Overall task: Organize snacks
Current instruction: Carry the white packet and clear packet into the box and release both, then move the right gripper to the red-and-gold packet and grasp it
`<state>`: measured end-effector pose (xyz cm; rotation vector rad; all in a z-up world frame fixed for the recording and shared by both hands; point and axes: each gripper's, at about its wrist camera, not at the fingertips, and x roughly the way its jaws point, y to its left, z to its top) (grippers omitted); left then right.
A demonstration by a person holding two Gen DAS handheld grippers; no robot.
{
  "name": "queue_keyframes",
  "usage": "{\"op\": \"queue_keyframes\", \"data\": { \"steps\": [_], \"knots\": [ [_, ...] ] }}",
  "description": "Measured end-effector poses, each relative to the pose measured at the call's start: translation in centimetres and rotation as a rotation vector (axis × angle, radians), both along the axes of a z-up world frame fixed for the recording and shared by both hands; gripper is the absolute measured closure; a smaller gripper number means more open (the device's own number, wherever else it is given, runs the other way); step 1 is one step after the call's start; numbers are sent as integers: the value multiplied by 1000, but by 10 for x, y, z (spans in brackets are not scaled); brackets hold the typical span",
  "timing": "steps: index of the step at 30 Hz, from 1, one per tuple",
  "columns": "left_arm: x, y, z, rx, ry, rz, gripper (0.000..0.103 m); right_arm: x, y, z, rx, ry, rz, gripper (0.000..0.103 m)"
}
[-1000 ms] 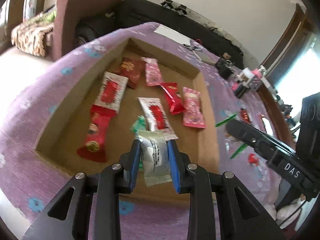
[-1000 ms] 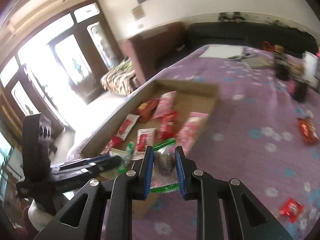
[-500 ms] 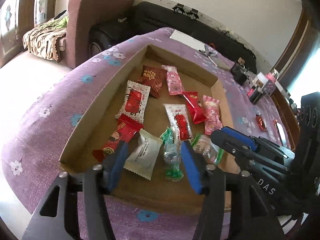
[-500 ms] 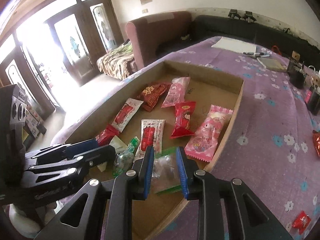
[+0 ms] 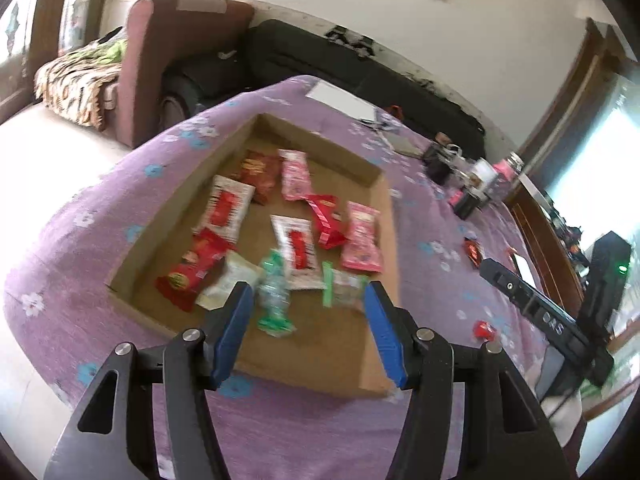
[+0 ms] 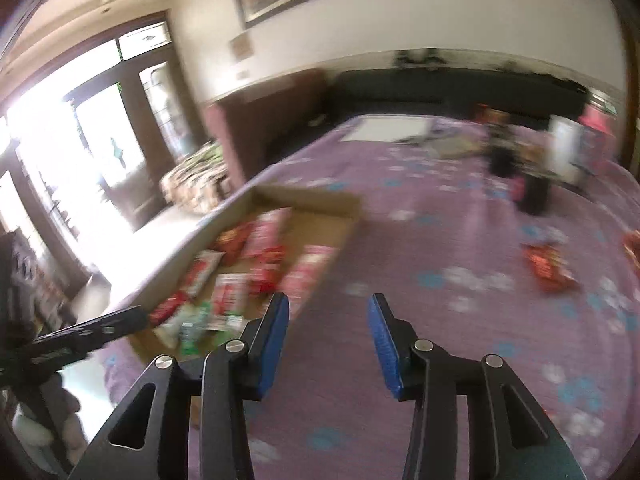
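Note:
A shallow cardboard tray (image 5: pixel 384 216) on the purple flowered cloth holds several red, pink and white snack packets. Near its front lie a white packet (image 5: pixel 230 284), a green-wrapped candy (image 5: pixel 274 296) and a clear packet with green ends (image 5: pixel 344 288). My left gripper (image 5: pixel 308 296) hovers open above the tray's front edge, holding nothing. My right gripper (image 6: pixel 329 304) is over bare cloth to the right of the tray (image 6: pixel 320 196), jaws opening with nothing between them. A red snack (image 6: pixel 546 264) lies loose on the cloth ahead of it. Each gripper shows at the edge of the other's view.
More small red snacks (image 5: pixel 484 328) lie on the cloth right of the tray. Dark bottles and jars (image 5: pixel 468 196) crowd the table's far right, with a white paper (image 5: pixel 344 98) at the back. A maroon armchair (image 5: pixel 188 52) and a black sofa stand beyond.
The left gripper let go of the white packet in the tray, then lifted and drew back. The right gripper dropped the clear green-ended packet in the tray and swung right over the cloth.

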<state>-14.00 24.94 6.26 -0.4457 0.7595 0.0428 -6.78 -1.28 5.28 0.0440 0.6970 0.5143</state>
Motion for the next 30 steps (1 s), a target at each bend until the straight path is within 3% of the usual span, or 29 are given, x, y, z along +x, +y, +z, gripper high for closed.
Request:
{"op": "queue_keyframes", "data": {
  "steps": [7, 12, 25, 30],
  "knots": [
    [8, -52, -1, 42, 18, -130, 45, 7, -108, -18, 47, 69, -209, 59],
    [9, -82, 0, 102, 21, -191, 45, -3, -145, -27, 49, 84, -265, 57],
    [-1, -110, -1, 360, 21, -155, 45, -6, -135, -48, 23, 136, -228, 56],
    [0, -115, -4, 399, 38, -164, 45, -7, -134, -47, 4, 138, -228, 51]
  ]
}}
